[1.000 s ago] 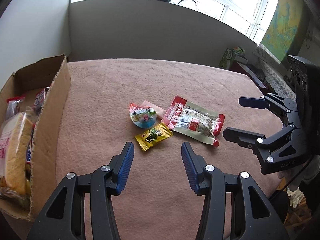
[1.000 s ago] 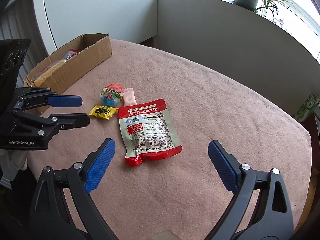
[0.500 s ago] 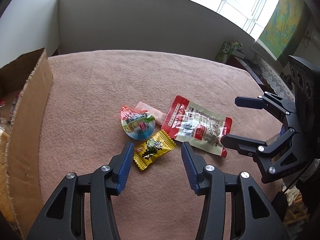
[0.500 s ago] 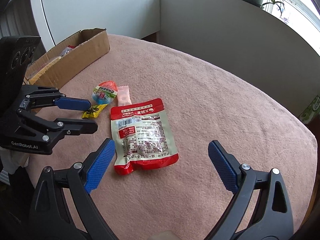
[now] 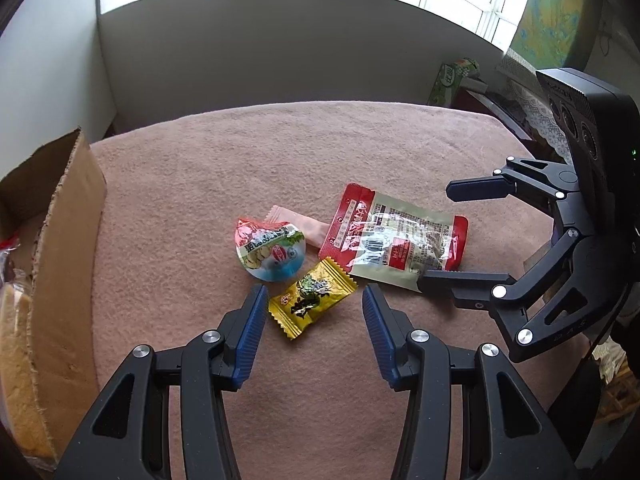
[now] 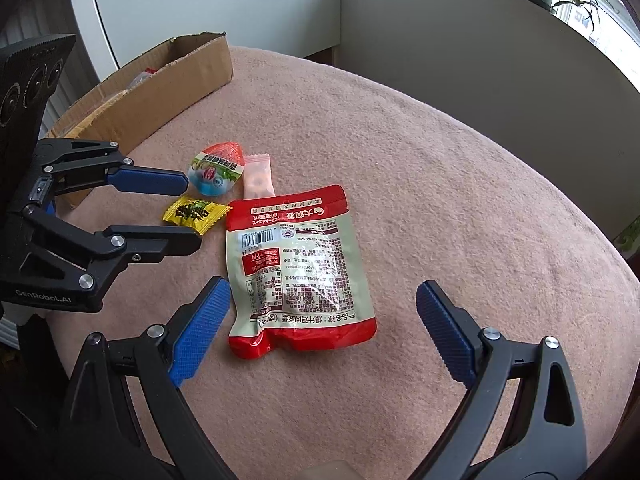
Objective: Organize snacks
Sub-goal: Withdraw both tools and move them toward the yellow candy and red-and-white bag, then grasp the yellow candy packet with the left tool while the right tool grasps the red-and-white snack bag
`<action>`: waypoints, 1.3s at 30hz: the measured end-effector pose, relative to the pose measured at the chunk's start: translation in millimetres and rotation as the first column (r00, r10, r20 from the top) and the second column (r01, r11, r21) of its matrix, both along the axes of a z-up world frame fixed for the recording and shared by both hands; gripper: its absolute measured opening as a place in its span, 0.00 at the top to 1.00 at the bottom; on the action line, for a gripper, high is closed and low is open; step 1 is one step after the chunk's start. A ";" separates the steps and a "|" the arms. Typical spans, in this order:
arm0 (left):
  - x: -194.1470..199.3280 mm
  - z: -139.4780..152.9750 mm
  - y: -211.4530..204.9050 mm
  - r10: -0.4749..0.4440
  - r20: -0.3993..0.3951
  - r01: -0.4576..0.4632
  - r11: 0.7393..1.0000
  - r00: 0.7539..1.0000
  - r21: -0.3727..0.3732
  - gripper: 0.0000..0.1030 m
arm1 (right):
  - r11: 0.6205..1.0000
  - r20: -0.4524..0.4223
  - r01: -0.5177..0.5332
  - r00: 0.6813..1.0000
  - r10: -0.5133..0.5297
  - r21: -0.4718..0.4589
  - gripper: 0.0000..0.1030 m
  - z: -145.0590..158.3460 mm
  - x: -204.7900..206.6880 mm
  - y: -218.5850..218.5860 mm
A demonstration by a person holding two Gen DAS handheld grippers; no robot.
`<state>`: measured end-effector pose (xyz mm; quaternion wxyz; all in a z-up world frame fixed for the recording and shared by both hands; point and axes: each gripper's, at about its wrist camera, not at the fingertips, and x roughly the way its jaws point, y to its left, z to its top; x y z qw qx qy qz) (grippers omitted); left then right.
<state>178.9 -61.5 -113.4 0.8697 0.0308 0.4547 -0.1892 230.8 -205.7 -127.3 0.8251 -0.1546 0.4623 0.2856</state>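
My left wrist view looks down along its fingers, close over the yellow candy (image 5: 311, 298), with the cardboard box (image 5: 60, 248) at frame left. My right wrist view faces the same cluster from the opposite side, near the red pouch (image 6: 296, 268). Both share the snacks and the pink tablecloth (image 6: 460, 184).

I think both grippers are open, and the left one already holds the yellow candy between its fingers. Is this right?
Not quite. Both grippers are open, but the left gripper does not hold the yellow candy. The left wrist view shows the candy lying on the blanket between the fingers, with a gap on each side. The right gripper is open around the red pouch.
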 end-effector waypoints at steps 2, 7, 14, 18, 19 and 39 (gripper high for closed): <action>2.7 -1.7 -1.8 -0.008 0.001 0.008 1.000 1.000 0.004 0.54 | 1.000 -0.005 -0.003 1.000 0.003 -0.002 0.07 -2.2 1.8 0.2; 6.9 -9.0 -8.5 -0.030 -0.006 0.030 0.999 1.000 0.016 0.60 | 1.000 -0.027 -0.016 1.000 0.016 -0.004 0.07 -8.2 5.8 4.0; 10.3 -8.3 -4.3 0.000 -0.015 0.001 1.000 1.000 0.010 0.76 | 1.000 -0.032 -0.021 0.999 0.022 0.015 0.08 -11.5 8.0 8.6; 7.7 -7.8 -3.0 0.013 -0.015 -0.013 1.000 1.000 0.006 0.80 | 0.999 -0.030 -0.036 0.999 0.036 0.012 0.23 -8.6 3.9 11.7; 5.8 -7.8 -2.5 0.014 -0.015 -0.014 1.000 1.000 0.005 0.80 | 0.999 -0.033 -0.044 0.998 0.044 0.013 0.30 -7.2 2.4 12.6; -13.6 -6.2 20.3 0.082 -0.038 -0.085 0.994 0.996 -0.066 0.91 | 0.999 -0.028 -0.041 0.999 0.040 -0.034 0.30 -4.1 -14.4 16.7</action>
